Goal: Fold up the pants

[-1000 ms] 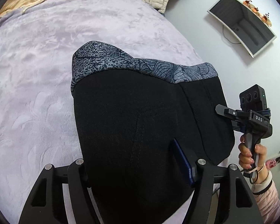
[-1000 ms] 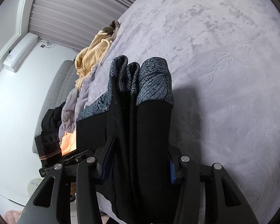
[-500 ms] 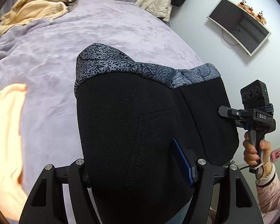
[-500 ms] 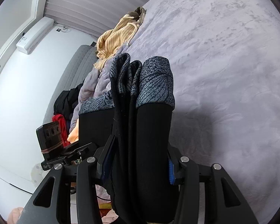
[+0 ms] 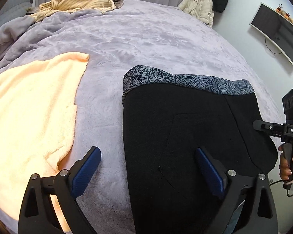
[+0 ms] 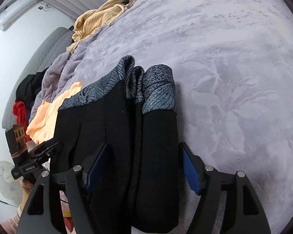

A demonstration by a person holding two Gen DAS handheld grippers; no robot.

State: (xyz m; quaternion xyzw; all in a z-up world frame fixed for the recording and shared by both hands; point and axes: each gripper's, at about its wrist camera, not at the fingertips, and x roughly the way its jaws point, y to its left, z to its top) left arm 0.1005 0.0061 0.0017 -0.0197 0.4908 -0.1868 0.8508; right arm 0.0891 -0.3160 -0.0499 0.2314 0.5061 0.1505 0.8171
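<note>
The folded black pants (image 5: 185,136), with a grey-blue patterned waistband (image 5: 185,80) at the far end, lie flat on the lilac bed cover (image 5: 146,39). My left gripper (image 5: 148,167) is opening wide. Its left pad (image 5: 86,167) hangs over bare cover and its right pad (image 5: 209,171) over the black cloth, neither pressing. In the right wrist view the pants (image 6: 127,136) show as stacked layers between the fingers of my right gripper (image 6: 143,167). Its jaws are opening too, and the right pad (image 6: 189,169) stands just clear of the fold's edge.
A peach cloth (image 5: 29,117) lies on the bed left of the pants. A beige striped garment (image 5: 78,0) sits at the far edge, with jackets (image 5: 201,5) and a wall screen (image 5: 279,31) beyond. Red and black clothes (image 6: 19,109) are piled off the bed's side.
Both grippers held the pants between shut jaws earlier; now both have spread and let go, and the pants rest on the bed. The peach cloth has come into view on the left.
</note>
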